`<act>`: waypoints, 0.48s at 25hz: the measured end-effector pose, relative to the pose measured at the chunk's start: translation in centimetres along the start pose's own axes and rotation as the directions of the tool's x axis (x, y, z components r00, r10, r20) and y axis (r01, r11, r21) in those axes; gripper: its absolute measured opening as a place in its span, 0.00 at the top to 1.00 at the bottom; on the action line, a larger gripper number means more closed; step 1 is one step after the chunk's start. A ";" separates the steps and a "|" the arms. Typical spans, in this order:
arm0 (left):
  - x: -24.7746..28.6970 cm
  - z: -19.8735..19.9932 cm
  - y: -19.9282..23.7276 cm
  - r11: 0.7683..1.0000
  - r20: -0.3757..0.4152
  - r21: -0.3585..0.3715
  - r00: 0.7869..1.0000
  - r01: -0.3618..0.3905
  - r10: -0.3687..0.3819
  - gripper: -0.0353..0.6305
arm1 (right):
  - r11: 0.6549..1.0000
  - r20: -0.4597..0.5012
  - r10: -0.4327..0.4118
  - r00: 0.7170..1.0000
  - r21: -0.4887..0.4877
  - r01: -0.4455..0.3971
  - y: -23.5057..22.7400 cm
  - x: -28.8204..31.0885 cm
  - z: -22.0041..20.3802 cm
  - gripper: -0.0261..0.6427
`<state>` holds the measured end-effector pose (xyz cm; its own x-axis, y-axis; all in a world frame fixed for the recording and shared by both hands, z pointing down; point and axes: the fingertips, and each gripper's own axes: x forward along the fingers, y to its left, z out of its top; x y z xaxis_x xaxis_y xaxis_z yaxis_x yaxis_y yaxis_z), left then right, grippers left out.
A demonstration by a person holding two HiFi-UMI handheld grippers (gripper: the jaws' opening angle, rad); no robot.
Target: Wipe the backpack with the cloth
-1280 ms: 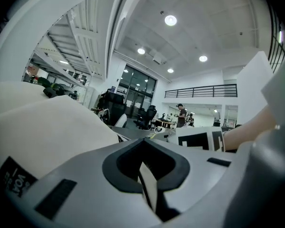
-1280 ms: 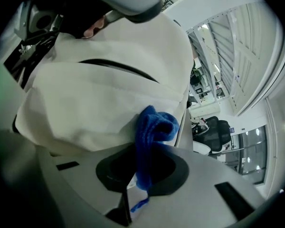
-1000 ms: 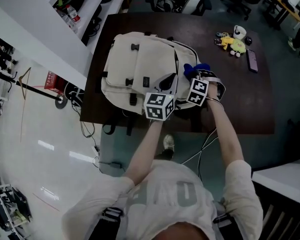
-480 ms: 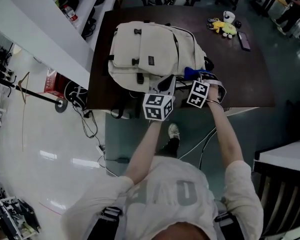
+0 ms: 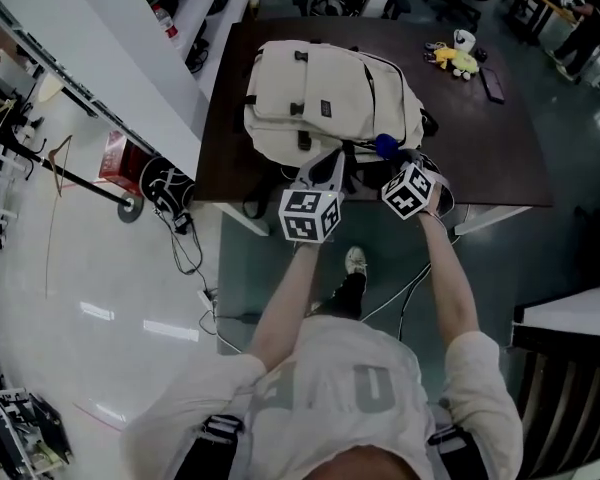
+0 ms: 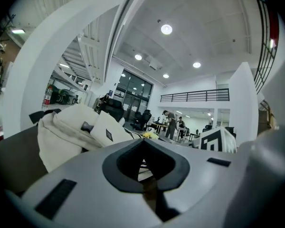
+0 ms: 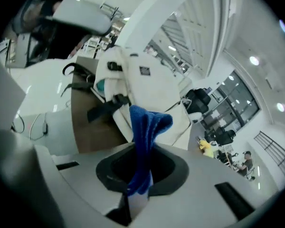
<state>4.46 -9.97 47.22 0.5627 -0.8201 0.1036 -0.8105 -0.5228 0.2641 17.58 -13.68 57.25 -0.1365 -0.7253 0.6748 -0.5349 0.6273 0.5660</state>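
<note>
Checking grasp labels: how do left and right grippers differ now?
The right gripper is shut on the blue cloth; the left gripper is shut, empty. The cream fabric backpack lies straight ahead of the right gripper, but off to the left gripper's left. Shared: both by the backpack's near end.

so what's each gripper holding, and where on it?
Right gripper: the blue cloth, pinched at one end, the rest sticking out past the jaws. Left gripper: jaws together, nothing between them.

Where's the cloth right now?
The blue cloth is pinched in the right claw; in the head view it sits right of centre, by the near edge of the backpack.
</note>
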 end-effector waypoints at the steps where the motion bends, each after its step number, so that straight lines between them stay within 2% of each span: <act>1: -0.8 0.5 0.0 1.000 0.014 -0.003 1.000 -0.009 0.009 0.94 | 0.998 0.044 -0.025 0.999 0.052 0.022 -0.3 -1.2 1.1 0.90; 3: -2.7 1.7 -0.3 1.000 0.044 -0.009 0.999 -0.027 0.028 0.94 | 0.981 0.134 -0.076 0.988 0.187 0.050 -0.7 -4.1 3.2 0.90; 5: -4.8 2.6 -0.9 0.999 0.074 -0.015 0.996 -0.040 0.041 0.94 | 0.946 0.207 -0.126 0.970 0.321 0.054 -0.6 -7.1 4.6 0.90; 7: -6.4 3.2 -1.5 0.999 0.093 -0.012 0.994 -0.048 0.049 0.94 | 0.909 0.260 -0.165 0.952 0.414 0.044 -0.2 -9.8 5.4 0.90; 9: -7.8 3.6 -1.9 0.998 0.103 -0.008 0.993 -0.055 0.056 0.94 | 0.873 0.293 -0.202 0.935 0.486 0.037 0.5 -12.3 5.7 0.90; 12: -9.1 4.1 -2.8 0.998 0.104 0.017 0.993 -0.054 0.052 0.94 | 0.795 0.305 -0.276 0.912 0.605 0.038 1.6 -15.7 4.6 0.90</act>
<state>0.95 -1.99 41.63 0.4998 -0.8660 0.0169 -0.8425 -0.4815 0.2416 15.00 -2.62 45.38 -0.2311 -0.9205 0.3150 -0.9352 0.2995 0.1890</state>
